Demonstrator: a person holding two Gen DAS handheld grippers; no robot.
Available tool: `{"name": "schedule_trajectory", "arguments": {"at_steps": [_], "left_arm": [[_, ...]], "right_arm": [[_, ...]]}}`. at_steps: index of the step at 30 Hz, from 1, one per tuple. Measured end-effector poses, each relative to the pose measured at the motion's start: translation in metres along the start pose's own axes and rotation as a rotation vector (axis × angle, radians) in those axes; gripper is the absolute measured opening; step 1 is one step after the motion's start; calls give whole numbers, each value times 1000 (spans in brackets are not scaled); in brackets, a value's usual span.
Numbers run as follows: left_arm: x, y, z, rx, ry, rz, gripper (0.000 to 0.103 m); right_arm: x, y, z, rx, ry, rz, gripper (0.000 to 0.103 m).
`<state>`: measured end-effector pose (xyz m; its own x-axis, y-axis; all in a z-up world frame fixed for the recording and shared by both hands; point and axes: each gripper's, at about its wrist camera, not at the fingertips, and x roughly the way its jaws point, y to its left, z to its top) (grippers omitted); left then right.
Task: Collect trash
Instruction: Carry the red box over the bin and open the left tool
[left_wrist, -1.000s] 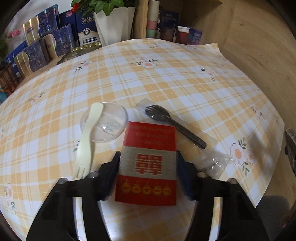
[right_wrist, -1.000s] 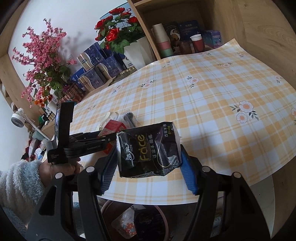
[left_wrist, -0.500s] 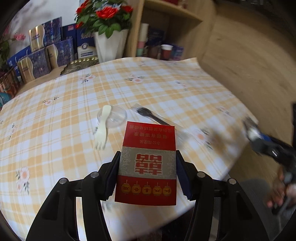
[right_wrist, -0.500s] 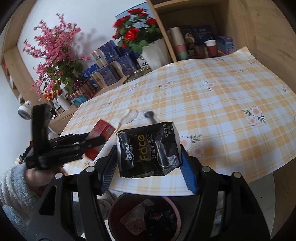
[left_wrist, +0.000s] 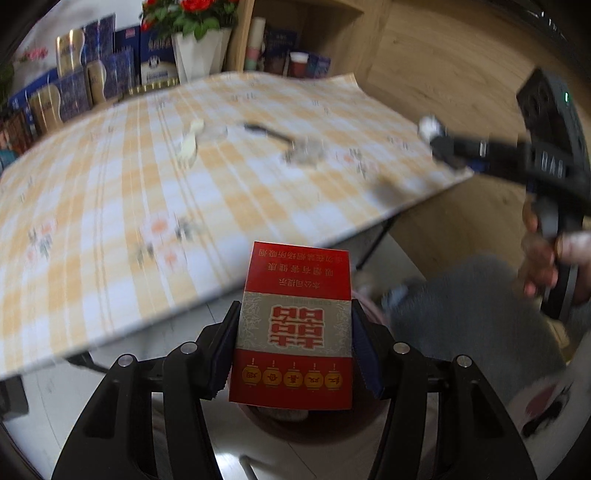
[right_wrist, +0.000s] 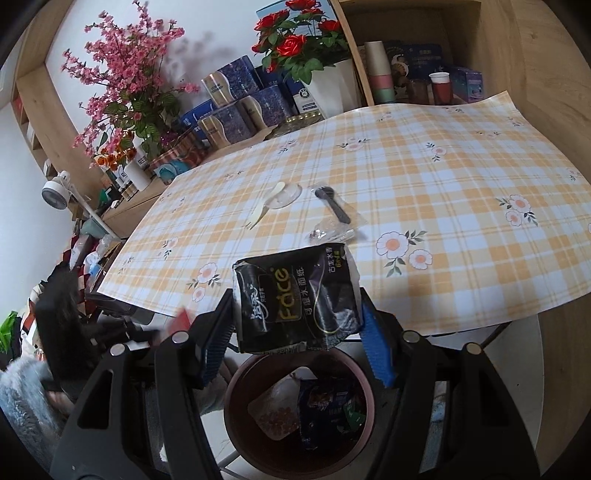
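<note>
Left wrist view: the left gripper (left_wrist: 295, 347) is clamped on the red cigarette pack (left_wrist: 291, 325), carried flat off the table's (left_wrist: 110, 206) edge, over the bin rim (left_wrist: 314, 417), presumably for dropping; a second ago it sat over the tablecloth. Right wrist view: the right gripper (right_wrist: 299, 317) pinches the black tissue wrapper (right_wrist: 295, 295) above the brown bin (right_wrist: 236, 406) (already holding wrappers), closer over it than before. Pale fork (right_wrist: 264, 205) and bagged black fork (right_wrist: 332, 208) remain on the table.

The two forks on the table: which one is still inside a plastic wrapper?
The black fork, lying in a clear wrapper. The cream fork beside it is bare, its handle resting on a clear round lid.
</note>
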<state>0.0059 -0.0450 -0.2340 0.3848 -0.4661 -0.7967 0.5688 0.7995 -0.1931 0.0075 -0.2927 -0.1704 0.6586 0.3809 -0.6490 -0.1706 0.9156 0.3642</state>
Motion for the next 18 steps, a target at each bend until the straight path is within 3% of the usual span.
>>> {"name": "schedule_trajectory", "arguments": {"at_steps": [6,18], "left_arm": [[35,1,-30,19,110,18,55],[118,4,-58,43,329,54,55]], "right_arm": [[-2,6,-3,-24,9,-1,64],[-2,0,-11,-10,35,-32,64]]}}
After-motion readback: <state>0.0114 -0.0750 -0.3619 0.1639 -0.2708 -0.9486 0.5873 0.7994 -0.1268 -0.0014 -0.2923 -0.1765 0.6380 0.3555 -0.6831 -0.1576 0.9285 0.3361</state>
